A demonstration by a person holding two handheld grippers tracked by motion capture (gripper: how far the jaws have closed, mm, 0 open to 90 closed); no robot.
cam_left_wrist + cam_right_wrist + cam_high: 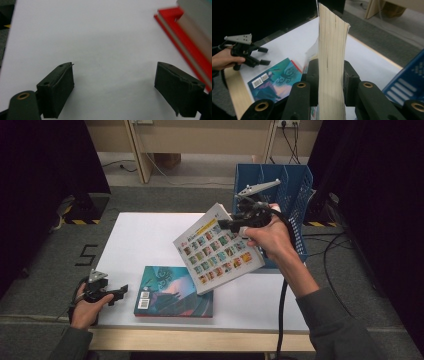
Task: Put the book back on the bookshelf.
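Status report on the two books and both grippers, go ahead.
Right gripper clamped on the white book, lifted above the table. Left gripper open, empty, beside the teal book. Blue file rack close behind, nothing blocking it.

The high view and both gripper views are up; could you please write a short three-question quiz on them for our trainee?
1. True or false: the right gripper is shut on the white book.
2. Which thing lies flat on the table? A) the teal book B) the white book C) the blue file rack
3. How do the jaws of the left gripper stand, and is anything between them?

Key
1. True; the page edges sit clamped between its pads.
2. A.
3. Wide apart, over bare table, with nothing between them.
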